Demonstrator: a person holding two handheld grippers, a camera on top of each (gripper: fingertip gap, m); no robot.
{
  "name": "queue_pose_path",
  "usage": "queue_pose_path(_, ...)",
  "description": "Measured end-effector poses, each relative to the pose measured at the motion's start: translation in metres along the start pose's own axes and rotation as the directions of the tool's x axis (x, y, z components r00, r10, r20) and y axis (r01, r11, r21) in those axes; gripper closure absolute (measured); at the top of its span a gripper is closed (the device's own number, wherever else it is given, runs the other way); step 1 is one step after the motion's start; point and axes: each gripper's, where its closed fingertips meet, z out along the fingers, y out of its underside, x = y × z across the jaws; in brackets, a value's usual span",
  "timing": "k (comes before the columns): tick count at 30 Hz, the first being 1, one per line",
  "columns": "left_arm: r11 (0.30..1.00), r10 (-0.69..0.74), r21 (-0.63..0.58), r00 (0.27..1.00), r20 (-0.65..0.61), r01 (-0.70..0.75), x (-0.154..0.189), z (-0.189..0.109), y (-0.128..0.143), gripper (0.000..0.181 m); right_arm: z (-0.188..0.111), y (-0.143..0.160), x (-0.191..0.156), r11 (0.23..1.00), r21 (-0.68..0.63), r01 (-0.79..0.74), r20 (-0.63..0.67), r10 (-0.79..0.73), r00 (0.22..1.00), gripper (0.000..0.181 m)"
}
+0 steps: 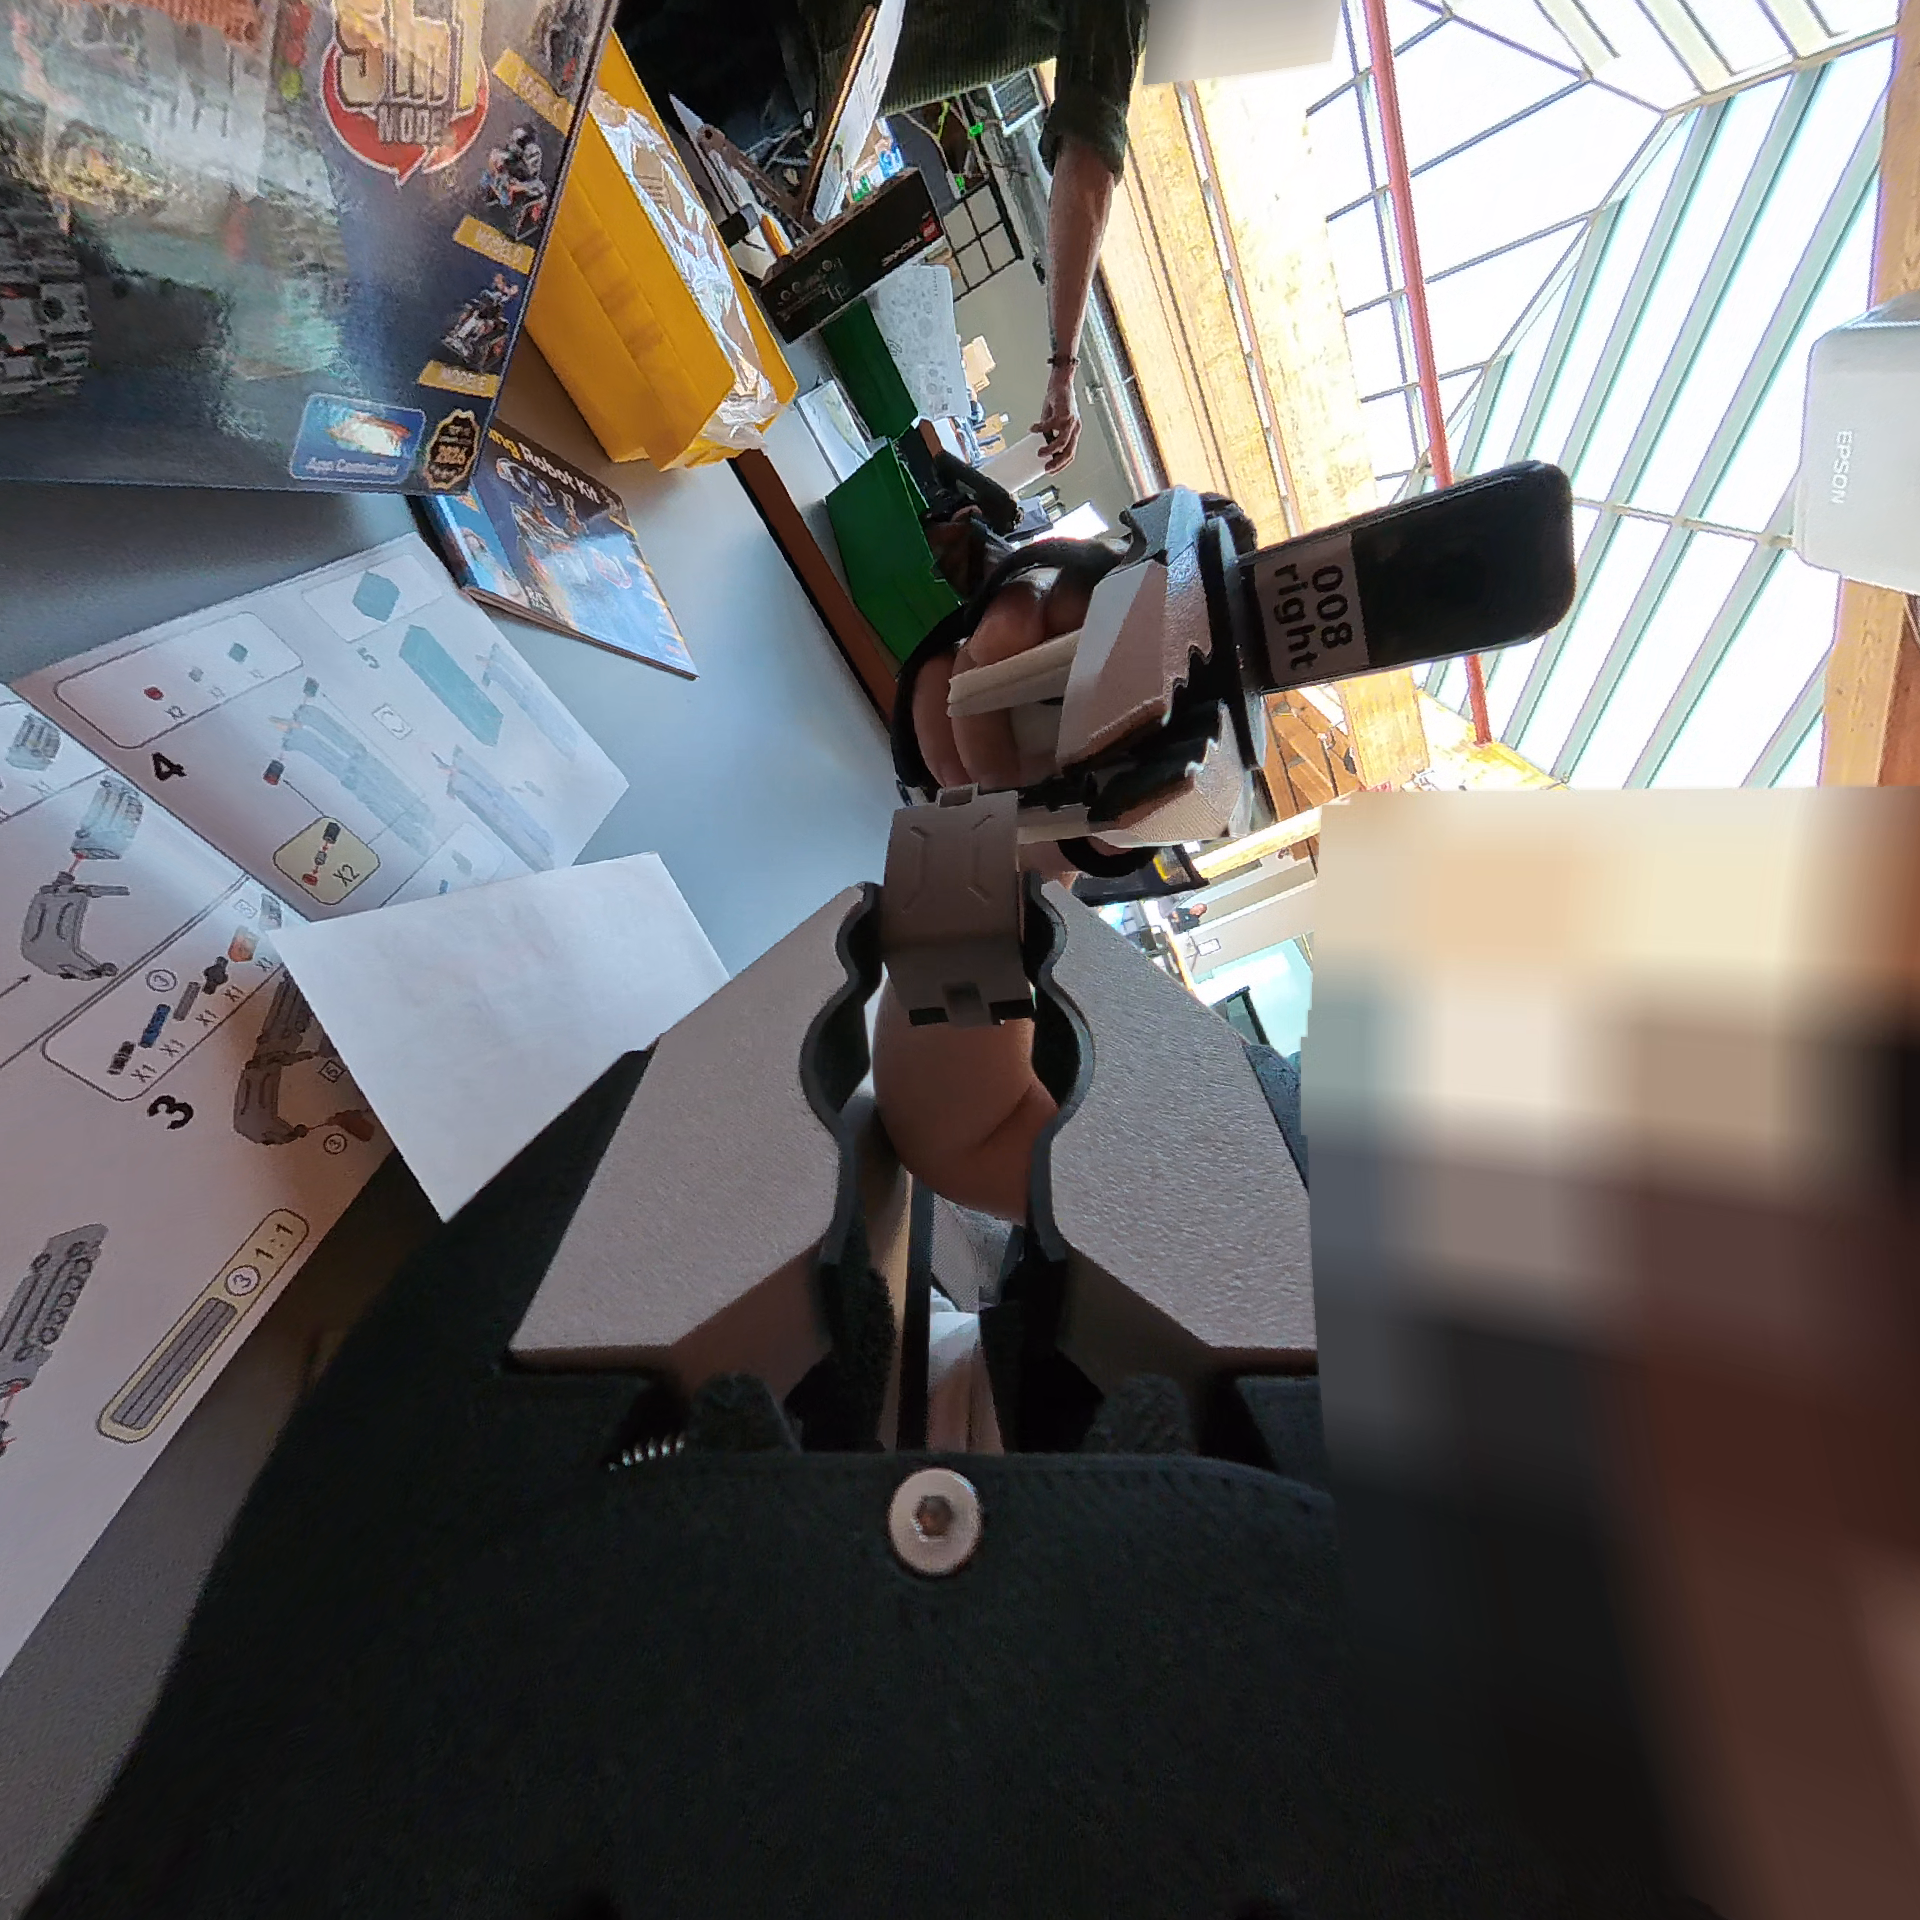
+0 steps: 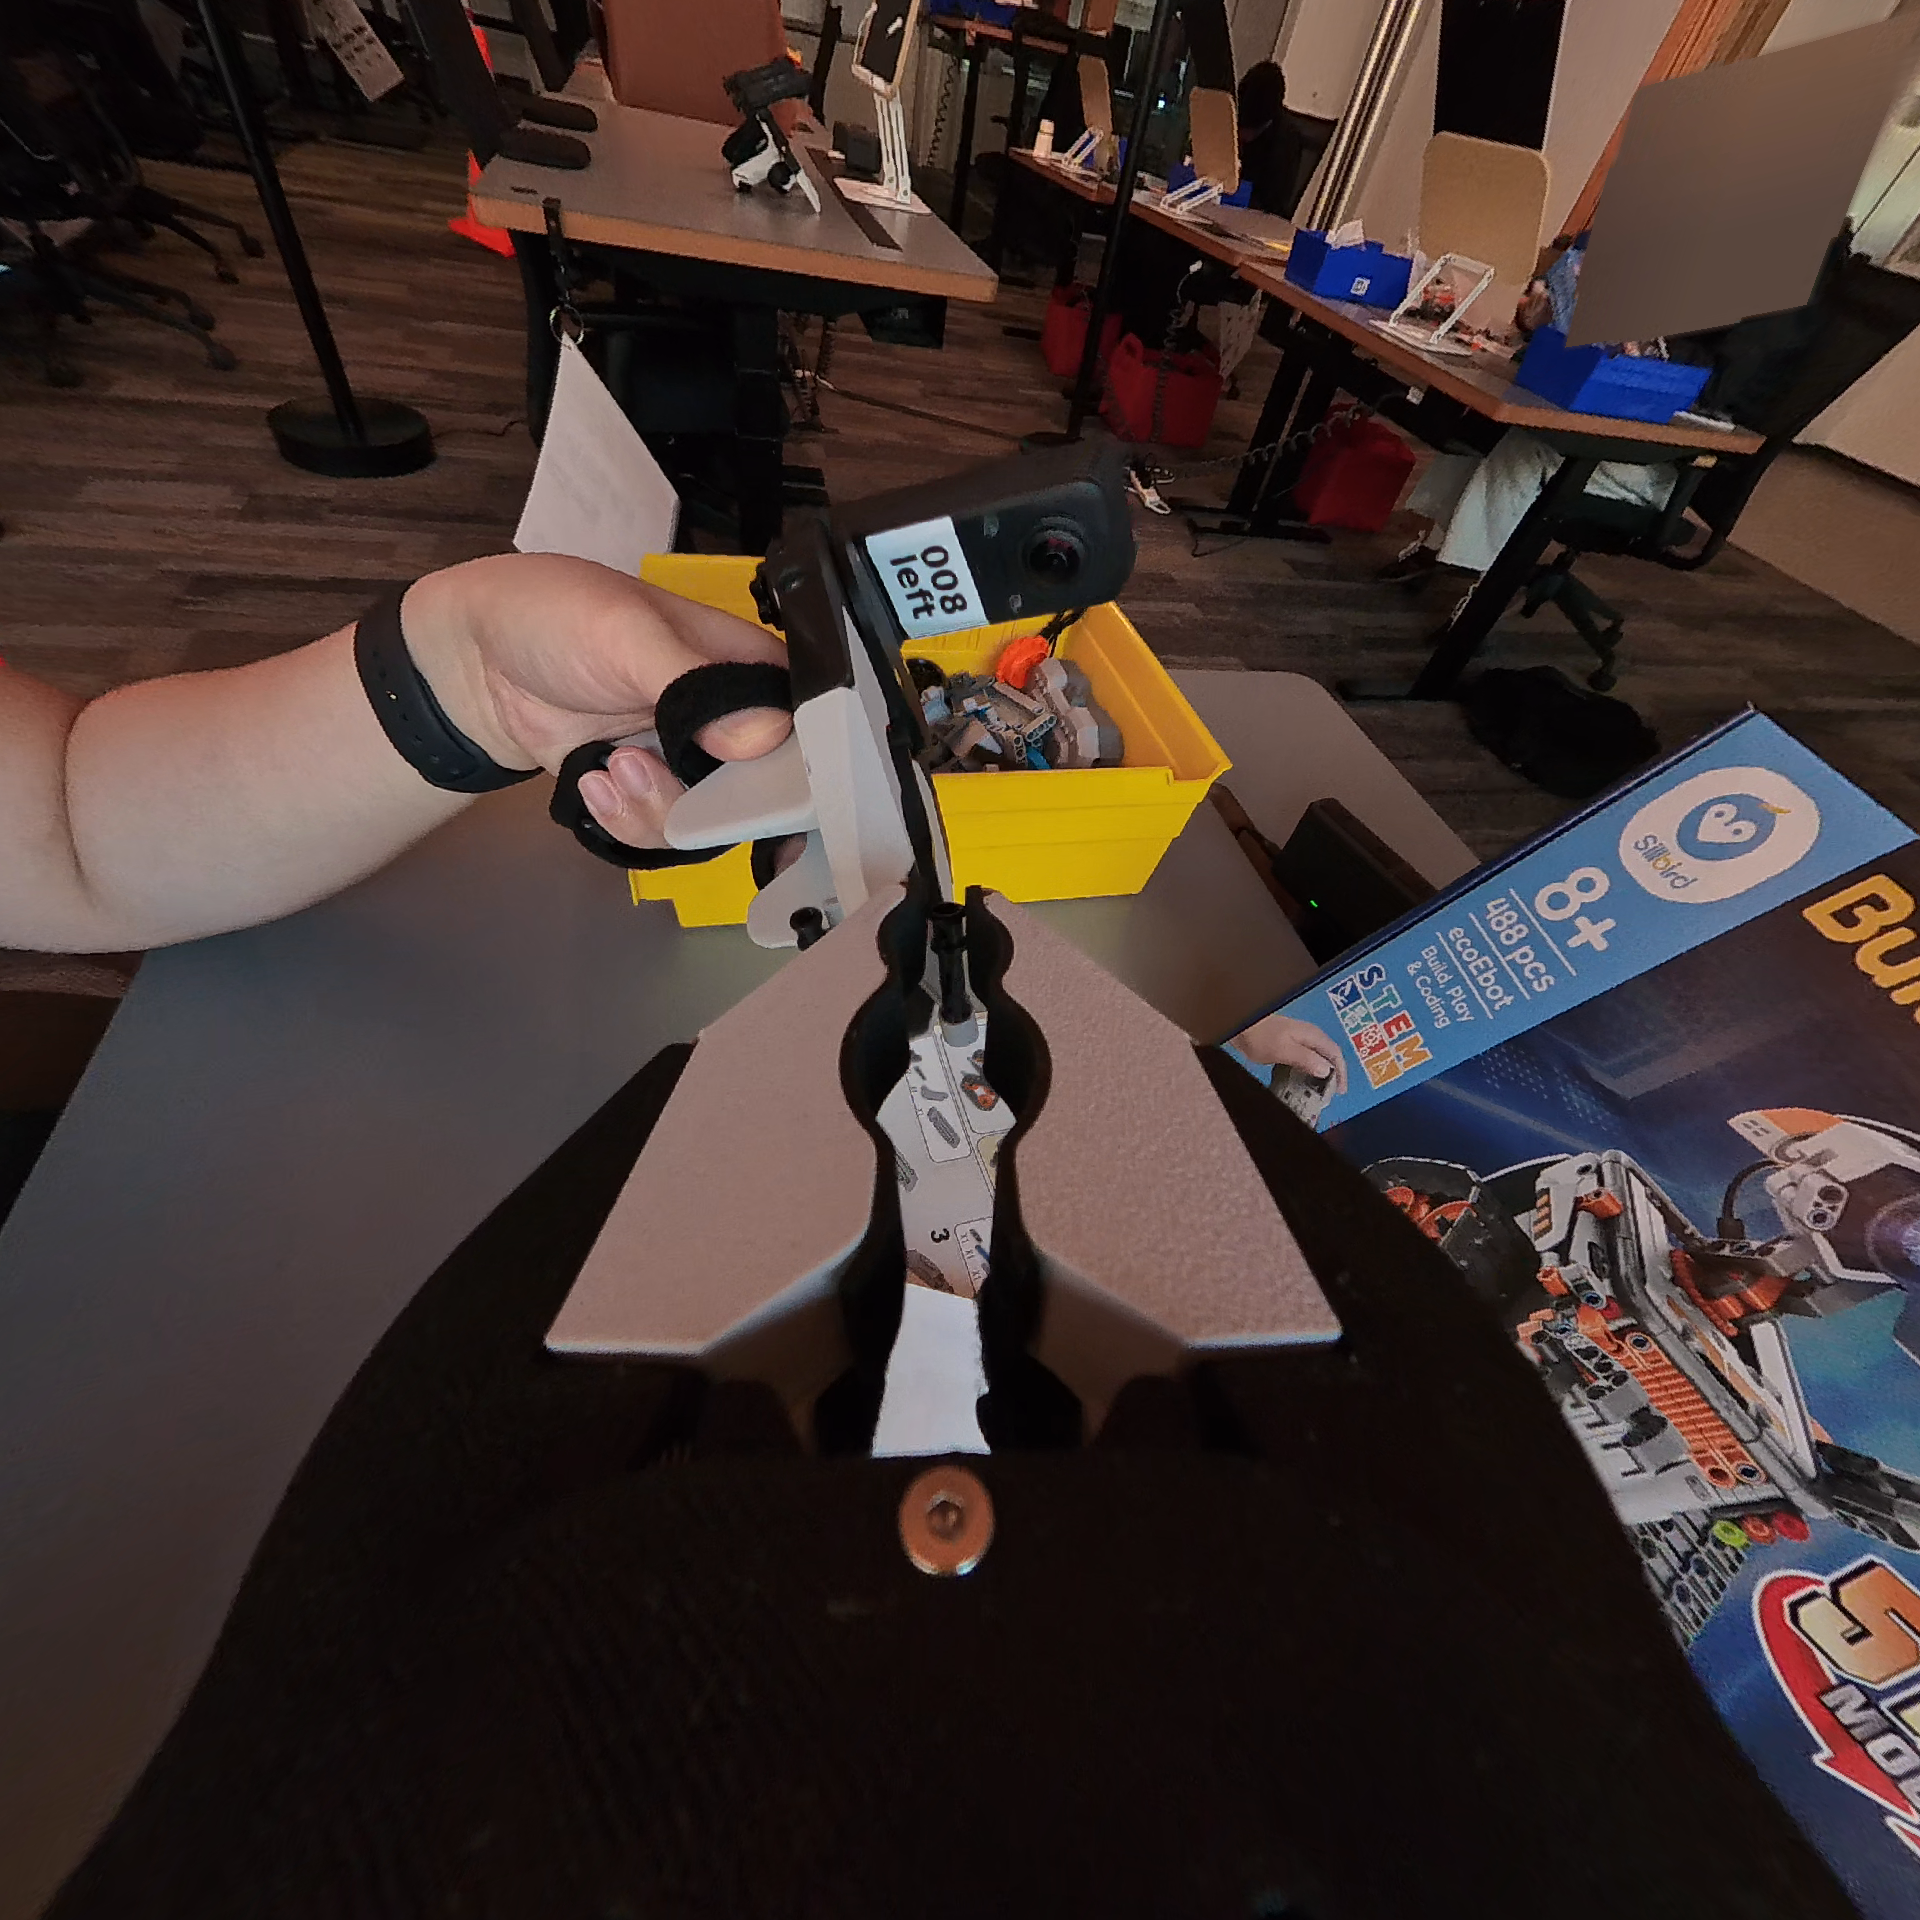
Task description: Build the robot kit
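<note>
My left gripper (image 1: 951, 920) is shut on a flat grey plastic building part (image 1: 951, 868) and holds it in the air above the table. My right gripper (image 2: 945, 920) is shut on a thin black pin (image 2: 948, 951) that stands upright between its tips. The two grippers face each other at close range. In the left wrist view the right gripper (image 1: 1049, 764) hangs just beyond the grey part. In the right wrist view the left gripper (image 2: 816, 914) shows edge-on in a person's hand (image 2: 582, 665), its tips right beside the pin. The grey part is hidden there.
A yellow bin (image 2: 1091, 821) with several loose toy parts stands behind the grippers on the grey table (image 2: 364, 1091). A large printed kit box (image 2: 1610, 1195) lies to the right. Instruction sheets (image 1: 260, 810), a blank sheet (image 1: 499, 1008) and a booklet (image 1: 571, 561) lie below. A person (image 1: 1075, 260) stands farther off. My two grippers' fingertips are within a few centimetres of each other.
</note>
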Motion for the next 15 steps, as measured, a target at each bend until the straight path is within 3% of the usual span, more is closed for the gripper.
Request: queue_pose_path(15, 0.994, -0.108, -0.016, 0.985, -0.135, 0.107, 0.0037, 0.0065, 0.0021, 0.157, -0.0016, 0.0073, 0.0055, 0.999, 0.033, -0.02, 0.036, 0.019, 0.999, 0.181)
